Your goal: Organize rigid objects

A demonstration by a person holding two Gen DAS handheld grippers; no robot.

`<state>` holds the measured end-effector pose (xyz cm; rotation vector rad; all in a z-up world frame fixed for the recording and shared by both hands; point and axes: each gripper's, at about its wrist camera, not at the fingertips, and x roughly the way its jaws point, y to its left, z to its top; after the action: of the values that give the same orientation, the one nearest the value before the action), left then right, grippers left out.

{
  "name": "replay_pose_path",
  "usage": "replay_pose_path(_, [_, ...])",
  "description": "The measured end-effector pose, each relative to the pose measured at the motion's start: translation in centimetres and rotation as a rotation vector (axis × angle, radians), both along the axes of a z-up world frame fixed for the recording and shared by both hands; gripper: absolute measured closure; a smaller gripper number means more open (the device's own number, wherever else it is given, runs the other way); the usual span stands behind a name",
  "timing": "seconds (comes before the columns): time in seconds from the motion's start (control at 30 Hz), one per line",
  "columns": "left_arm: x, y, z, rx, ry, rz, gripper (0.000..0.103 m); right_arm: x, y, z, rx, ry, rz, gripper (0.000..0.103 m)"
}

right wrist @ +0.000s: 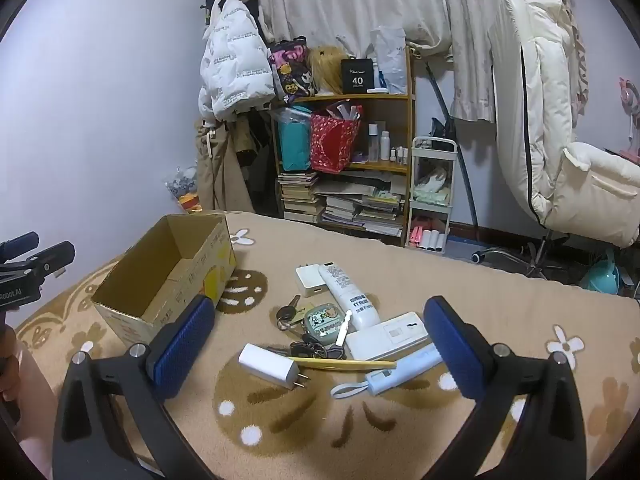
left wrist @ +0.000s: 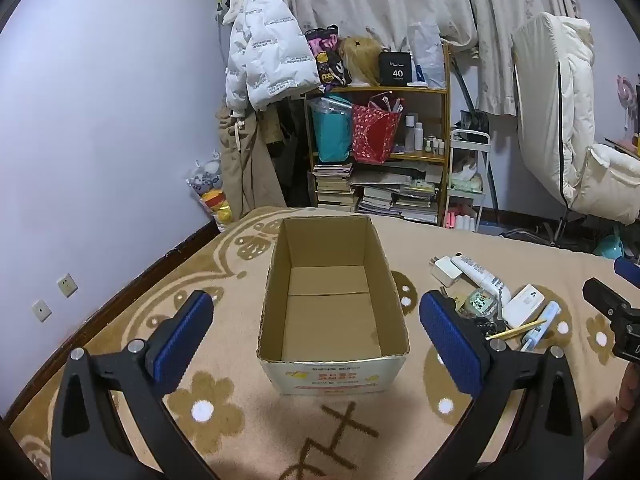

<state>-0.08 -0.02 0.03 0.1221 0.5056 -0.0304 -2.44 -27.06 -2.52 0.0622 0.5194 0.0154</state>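
Note:
An open cardboard box stands empty on the patterned blanket. My left gripper is open, its blue pads wide on either side of the box's near end. To the box's right lies a pile of small items: a white charger, a white remote, a white plug cube, keys, a green case, a white flat device, a yellow stick and a light blue tube. My right gripper hovers open over this pile, holding nothing.
A shelf with books, bags and bottles stands against the far wall, with a white cart beside it. A white padded chair is at the right. Coats hang at the back left. The blanket extends toward me.

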Motion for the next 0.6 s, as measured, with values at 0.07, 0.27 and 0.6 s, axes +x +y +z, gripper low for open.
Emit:
replay_pose_path(0.07, [-0.21, -0.10, 0.05, -0.002, -0.005, 0.002, 0.001, 0.01, 0.03, -0.02, -0.007, 0.010, 0.002, 0.000])
replay_pose_path(0.27, [0.00, 0.27, -0.41, -0.025, 0.008, 0.006, 0.001, 0.04, 0.07, -0.01, -0.003, 0.005, 0.003, 0.000])
replay_pose_path(0.6, [0.41, 0.26, 0.03, -0.016, 0.017, 0.009, 0.001, -0.01, 0.11, 0.08, -0.006, -0.002, 0.005, 0.000])
